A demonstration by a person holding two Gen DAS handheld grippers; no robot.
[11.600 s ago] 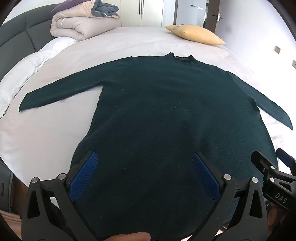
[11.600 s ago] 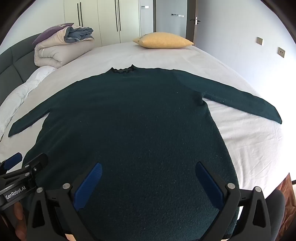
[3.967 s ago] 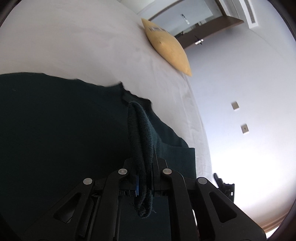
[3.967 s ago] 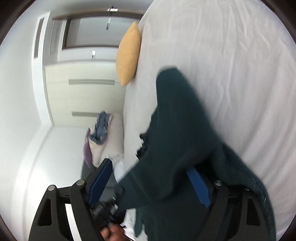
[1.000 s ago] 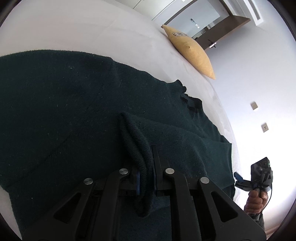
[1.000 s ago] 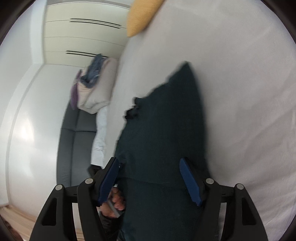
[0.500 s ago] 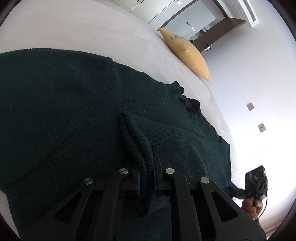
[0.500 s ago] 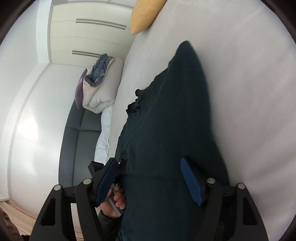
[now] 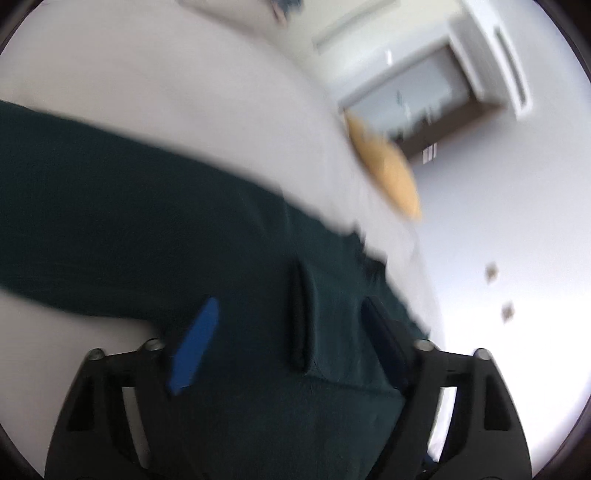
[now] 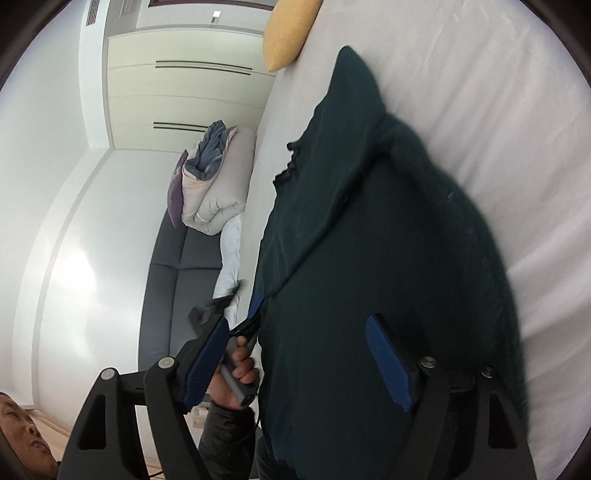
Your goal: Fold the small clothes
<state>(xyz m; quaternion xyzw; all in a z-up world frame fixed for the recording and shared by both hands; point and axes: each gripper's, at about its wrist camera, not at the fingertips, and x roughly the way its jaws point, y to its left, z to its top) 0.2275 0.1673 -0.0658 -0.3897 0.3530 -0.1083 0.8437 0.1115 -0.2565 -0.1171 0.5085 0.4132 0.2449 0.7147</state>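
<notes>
A dark green knit sweater lies on the white bed, with one side folded over its body; the folded edge runs between my left fingers. My left gripper is open just above the sweater and holds nothing; this view is blurred. My right gripper is open over the sweater, empty. The left gripper shows in the right wrist view, in a hand at the sweater's edge.
A yellow pillow lies at the bed's far end; it also shows in the right wrist view. A folded duvet pile sits by the dark grey headboard. White wardrobes stand behind.
My left gripper has opened and let go of the sweater fold, which now lies flat on the body. The left view has swung and blurred. My right gripper stays open.
</notes>
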